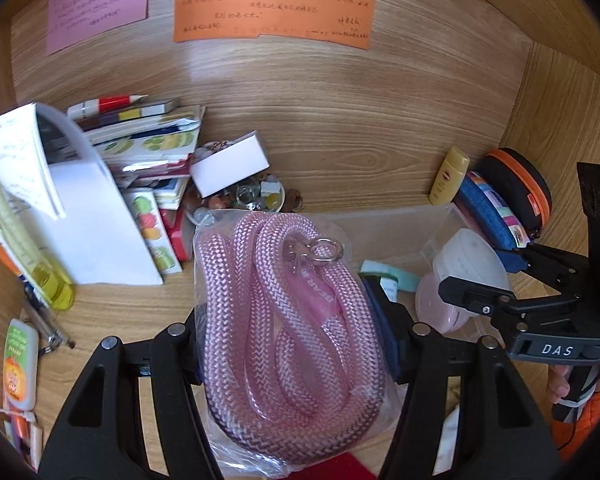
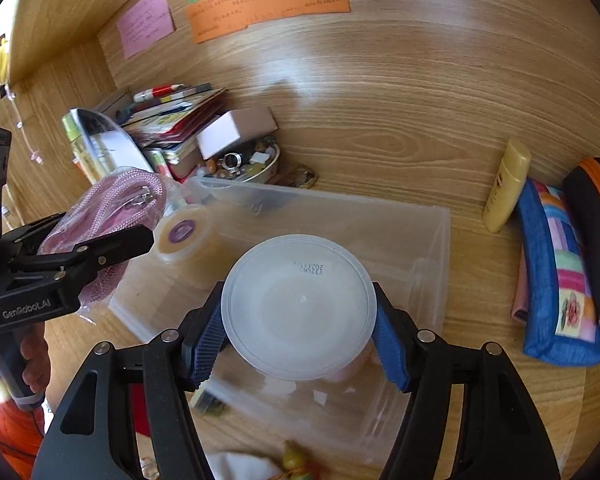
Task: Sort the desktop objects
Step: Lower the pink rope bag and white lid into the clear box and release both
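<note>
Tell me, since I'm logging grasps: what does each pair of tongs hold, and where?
Left tongs clamp the bagged pink rope across its middle; right tongs grip the lidded round tub by opposite sides, just under its rim.

The bagged rope (image 1: 288, 328) sits between the left gripper's fingers (image 1: 384, 320); ahead of them lies a dish of trinkets (image 1: 256, 196), a stack of books (image 1: 148, 148) to its left. The lidded tub (image 2: 300, 308) sits between the right gripper's fingers (image 2: 204, 344) — over the clear bin (image 2: 432, 248). Right of them: bottle (image 2: 504, 184), then pouch (image 2: 560, 272).
</note>
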`<state>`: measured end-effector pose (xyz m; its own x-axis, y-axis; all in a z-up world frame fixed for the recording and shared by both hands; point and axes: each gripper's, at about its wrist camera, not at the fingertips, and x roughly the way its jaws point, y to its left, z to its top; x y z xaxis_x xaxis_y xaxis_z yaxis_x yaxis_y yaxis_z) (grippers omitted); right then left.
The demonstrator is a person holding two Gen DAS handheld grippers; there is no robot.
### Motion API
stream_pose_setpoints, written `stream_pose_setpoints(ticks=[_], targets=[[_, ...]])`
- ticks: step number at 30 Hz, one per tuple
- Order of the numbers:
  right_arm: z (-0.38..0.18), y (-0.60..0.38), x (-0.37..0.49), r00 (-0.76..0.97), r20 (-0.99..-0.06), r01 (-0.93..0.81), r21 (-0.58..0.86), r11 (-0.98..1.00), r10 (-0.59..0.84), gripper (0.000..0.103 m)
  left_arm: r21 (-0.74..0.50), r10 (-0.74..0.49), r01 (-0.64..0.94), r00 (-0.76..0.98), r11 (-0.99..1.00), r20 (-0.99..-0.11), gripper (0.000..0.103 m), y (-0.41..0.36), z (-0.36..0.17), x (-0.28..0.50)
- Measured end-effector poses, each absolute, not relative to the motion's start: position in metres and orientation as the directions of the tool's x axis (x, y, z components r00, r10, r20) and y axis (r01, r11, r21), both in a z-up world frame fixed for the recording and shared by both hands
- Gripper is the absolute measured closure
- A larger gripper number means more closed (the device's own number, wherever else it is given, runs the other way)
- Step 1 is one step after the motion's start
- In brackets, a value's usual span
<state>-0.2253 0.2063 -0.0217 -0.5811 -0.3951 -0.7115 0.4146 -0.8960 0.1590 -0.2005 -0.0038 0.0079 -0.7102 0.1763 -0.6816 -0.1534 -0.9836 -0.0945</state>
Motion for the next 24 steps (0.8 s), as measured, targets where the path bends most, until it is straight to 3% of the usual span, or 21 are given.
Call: stream_pose_setpoints(ticks=[12, 24], targets=[[-0.030, 0.205, -0.257, -0.571, -0.733, 0.403, 0.143, -0.904, -0.370, 0.040, -0.096, 0.210, -0.203, -0.673, -0.974, -0.709, 0.041, 0.016, -0.005, -0.233], [-0.034, 0.191, -0.253, -0.622, -0.736, 0.387, 0.008, -0.922, -0.267, 0.040, -0.105, 0.237, -0.237, -0.641, -0.966, -0.730, 0.041, 0.030, -0.018, -0.242]])
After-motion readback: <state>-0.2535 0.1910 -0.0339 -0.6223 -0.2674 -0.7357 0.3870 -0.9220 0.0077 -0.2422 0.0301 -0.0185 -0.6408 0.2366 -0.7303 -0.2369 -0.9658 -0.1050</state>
